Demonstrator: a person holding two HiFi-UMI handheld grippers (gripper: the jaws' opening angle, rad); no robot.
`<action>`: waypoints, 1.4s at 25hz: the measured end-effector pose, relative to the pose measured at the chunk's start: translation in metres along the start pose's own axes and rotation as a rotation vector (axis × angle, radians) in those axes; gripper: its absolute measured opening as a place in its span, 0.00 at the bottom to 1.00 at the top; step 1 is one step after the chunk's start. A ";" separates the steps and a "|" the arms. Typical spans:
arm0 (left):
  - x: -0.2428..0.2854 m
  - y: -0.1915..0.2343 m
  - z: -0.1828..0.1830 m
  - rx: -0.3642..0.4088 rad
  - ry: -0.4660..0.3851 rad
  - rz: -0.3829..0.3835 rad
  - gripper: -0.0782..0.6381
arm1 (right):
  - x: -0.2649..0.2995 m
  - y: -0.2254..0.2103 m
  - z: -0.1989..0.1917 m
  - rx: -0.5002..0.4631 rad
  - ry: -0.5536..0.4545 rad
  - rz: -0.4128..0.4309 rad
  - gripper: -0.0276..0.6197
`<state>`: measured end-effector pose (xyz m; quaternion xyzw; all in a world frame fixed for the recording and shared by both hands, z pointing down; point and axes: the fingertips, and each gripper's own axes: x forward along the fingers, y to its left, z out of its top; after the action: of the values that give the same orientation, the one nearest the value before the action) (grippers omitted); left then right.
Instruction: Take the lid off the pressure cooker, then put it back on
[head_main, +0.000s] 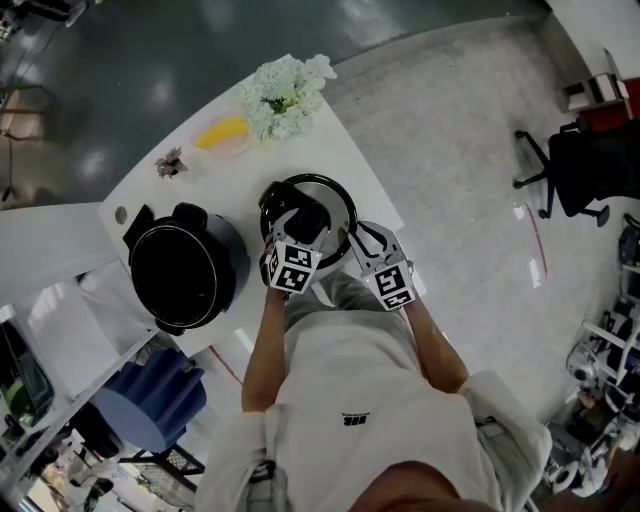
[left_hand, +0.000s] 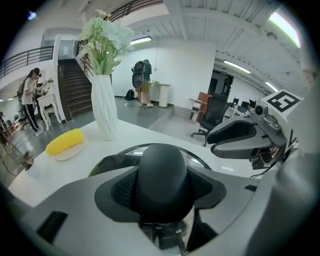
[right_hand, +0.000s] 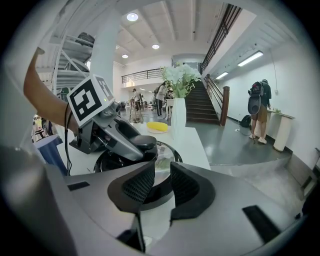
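Head view: forearms (head_main: 262, 350) slope down, left tool (left_hand: 162, 192) clamping lid knob (left_hand: 162, 162) (right tool (right_hand: 162, 181) barely parted, empty).

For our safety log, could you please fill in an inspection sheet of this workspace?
Surface: white table, no spills seen.
Job's things: cooker pot open; lid off, beside it.
Clutter: vase of flowers, yellow item on a plate.
Grippers: left hand-held gripper shut on the lid's knob; right hand-held gripper open, by the lid's rim.
Cables: black wire hanging from the left hand-held gripper.
Surroundings: office chair, stairs, people standing.
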<state>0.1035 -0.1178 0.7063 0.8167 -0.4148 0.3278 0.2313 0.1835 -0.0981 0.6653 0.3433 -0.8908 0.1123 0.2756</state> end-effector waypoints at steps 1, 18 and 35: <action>0.001 0.000 -0.001 0.001 0.000 0.003 0.51 | 0.001 0.000 -0.001 0.000 0.002 0.000 0.16; 0.007 0.001 -0.008 0.029 -0.033 0.023 0.51 | 0.002 0.000 -0.001 0.001 0.009 -0.020 0.17; -0.045 -0.003 0.009 0.011 -0.091 0.043 0.55 | -0.020 0.014 0.027 -0.012 -0.053 -0.061 0.19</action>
<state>0.0889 -0.0986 0.6672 0.8229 -0.4405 0.2977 0.2005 0.1754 -0.0871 0.6316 0.3717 -0.8876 0.0892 0.2572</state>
